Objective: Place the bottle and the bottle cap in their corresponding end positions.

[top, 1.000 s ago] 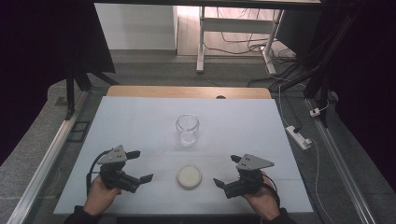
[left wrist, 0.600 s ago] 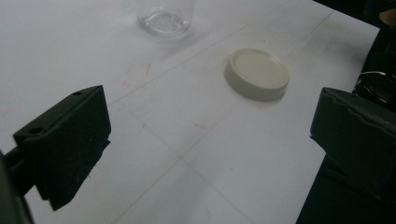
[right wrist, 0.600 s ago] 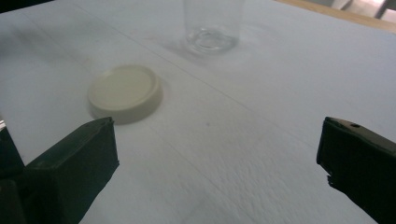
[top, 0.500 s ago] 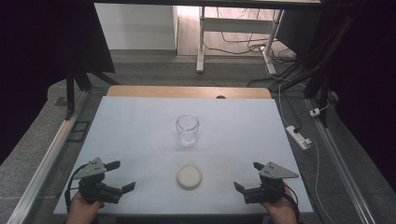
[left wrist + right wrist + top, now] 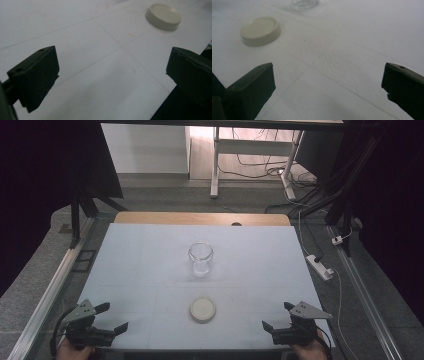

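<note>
Two grippers sit at the near edge of the white bench point(image 5: 150, 265), one on either side of a cream lid point(image 5: 203, 309), which serves as the landmark. Well to the left of the lid, the left gripper point(image 5: 114, 317) hangs over the bench's near left corner; its fingers point(image 5: 37, 75) are spread wide and hold nothing. In the left gripper view the lid point(image 5: 163, 16) lies flat, far ahead of the fingers. Just behind the lid, toward the bench's middle, a clear glass jar point(image 5: 200, 259) stands upright and uncovered, apart from it. Well to the right of the lid, the right gripper point(image 5: 278, 316) rests at the near right corner, its fingers point(image 5: 252, 92) likewise wide apart and empty.
</note>
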